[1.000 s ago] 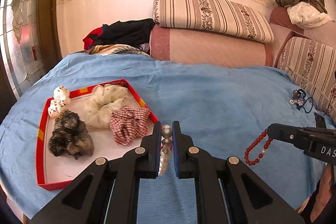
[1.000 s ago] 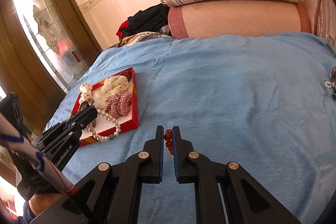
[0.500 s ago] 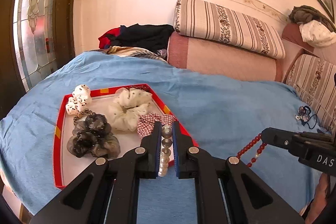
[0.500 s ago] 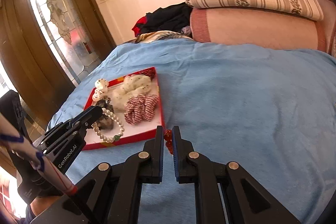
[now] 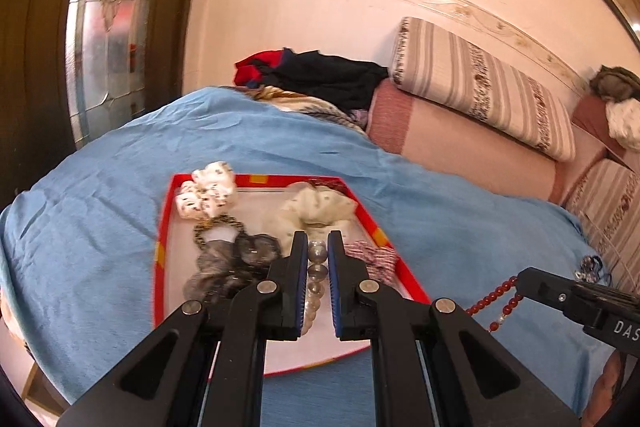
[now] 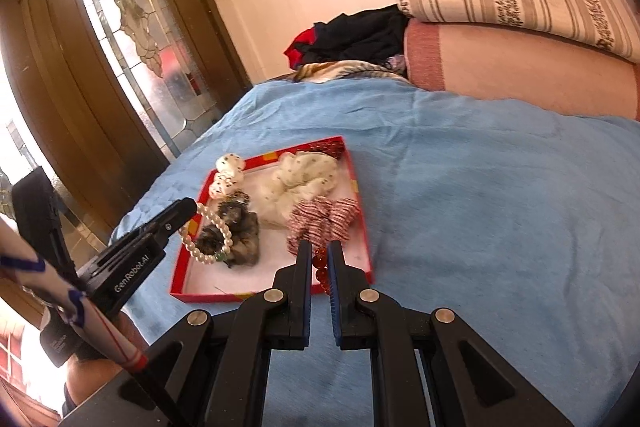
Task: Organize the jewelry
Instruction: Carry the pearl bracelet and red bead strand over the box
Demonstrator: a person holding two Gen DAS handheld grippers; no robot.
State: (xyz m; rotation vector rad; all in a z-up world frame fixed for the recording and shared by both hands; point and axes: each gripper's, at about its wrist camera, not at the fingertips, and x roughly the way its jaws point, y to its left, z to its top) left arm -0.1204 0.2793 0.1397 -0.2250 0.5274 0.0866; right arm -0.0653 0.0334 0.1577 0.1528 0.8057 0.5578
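Left hand-held gripper [image 5: 318, 247] is clamped on a pearl bracelet [image 6: 206, 237]: round, glossy white beads on a loop, one small green bead at the low end; in the left wrist view the beads sit stacked in a column between the blue-lined jaws. The loop hangs over the near-left part of a shallow red tray [image 5: 162, 227] with a white floor and yellow patches on its rim, lying on a bed under a blue blanket [image 6: 480, 207]. Right hand-held gripper [image 6: 320, 251] is closed on a red bead bracelet [image 5: 494, 297]: small, dark red, shiny round beads with one pale bead near the bottom of the loop; it dangles clear of the blanket, just off the tray's near right side. In the right wrist view only a few red beads show between the jaws, over the tray's near edge. In the tray: a white spotted scrunchie [image 5: 206, 189] at the far left corner, a cream scrunchie [image 5: 316, 205] toward the far right, a red-and-white checked scrunchie [image 6: 324, 217] on the right, a dark grey sheer scrunchie [image 6: 240, 227] at the middle left, and a thin gold-brown ring [image 5: 218, 227] beside it. Striped cushions [image 5: 480, 87] and a heap of dark clothes [image 5: 320, 75] lie beyond the blanket
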